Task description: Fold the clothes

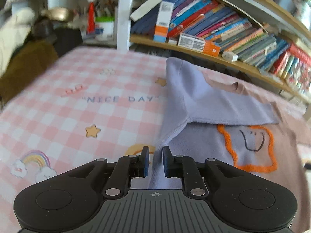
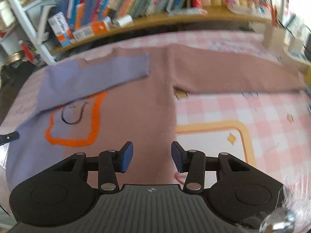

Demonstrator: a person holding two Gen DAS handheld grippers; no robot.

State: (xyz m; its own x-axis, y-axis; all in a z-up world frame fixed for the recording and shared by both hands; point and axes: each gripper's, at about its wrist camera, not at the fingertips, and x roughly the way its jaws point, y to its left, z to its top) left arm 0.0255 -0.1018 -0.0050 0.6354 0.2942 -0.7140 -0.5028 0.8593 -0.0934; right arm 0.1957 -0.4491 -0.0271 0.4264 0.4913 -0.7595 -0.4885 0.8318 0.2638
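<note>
A two-tone sweatshirt (image 2: 136, 104), lavender on one half and dusty pink on the other, lies flat on a pink checked cloth (image 1: 77, 106). It has an orange outline with a smiley face (image 1: 250, 145). Its lavender sleeve (image 1: 210, 97) is folded across the chest. The pink sleeve (image 2: 233, 73) lies spread to the right. My left gripper (image 1: 155, 161) is nearly closed on the lavender side edge of the sweatshirt, with cloth between the pads. My right gripper (image 2: 152, 156) is open and empty above the pink lower part of the body.
A wooden bookshelf (image 1: 213, 29) packed with books runs along the far side of the table, with a white post (image 1: 124, 15). Cluttered items and a cup of pens (image 1: 103, 25) stand at the back left. A left gripper tip (image 2: 9, 136) shows in the right wrist view.
</note>
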